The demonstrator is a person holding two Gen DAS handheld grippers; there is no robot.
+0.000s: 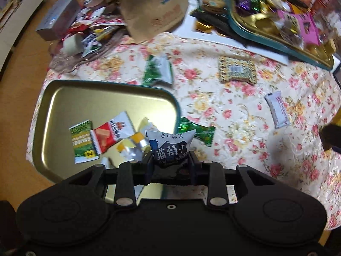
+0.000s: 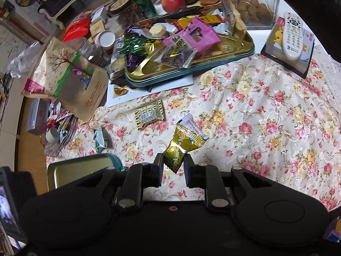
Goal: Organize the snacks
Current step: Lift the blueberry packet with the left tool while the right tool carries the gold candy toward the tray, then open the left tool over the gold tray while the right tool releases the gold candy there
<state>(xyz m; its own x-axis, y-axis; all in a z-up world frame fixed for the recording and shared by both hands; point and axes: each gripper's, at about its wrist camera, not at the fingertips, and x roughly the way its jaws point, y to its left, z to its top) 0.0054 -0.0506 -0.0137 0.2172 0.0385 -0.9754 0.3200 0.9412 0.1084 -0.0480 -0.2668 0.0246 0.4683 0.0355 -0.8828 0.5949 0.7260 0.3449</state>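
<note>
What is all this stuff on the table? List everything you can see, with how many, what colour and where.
blueberry snack packet: one, dark blue and white, held in the left gripper
gold candy: one, gold wrapper, held in the right gripper
empty tin tray: one, gold with teal rim, near left of the table, several small packets in its near corner
red wafer packet: one, red and white, in that tray
green packets: two, lying on the floral cloth beside the tray
full snack tray: one, gold and teal, far side, heaped
pink packet: one, on the heap
apples: two, red, behind the full tray
remote control: one, white, far right
left gripper: black
right gripper: black
</note>
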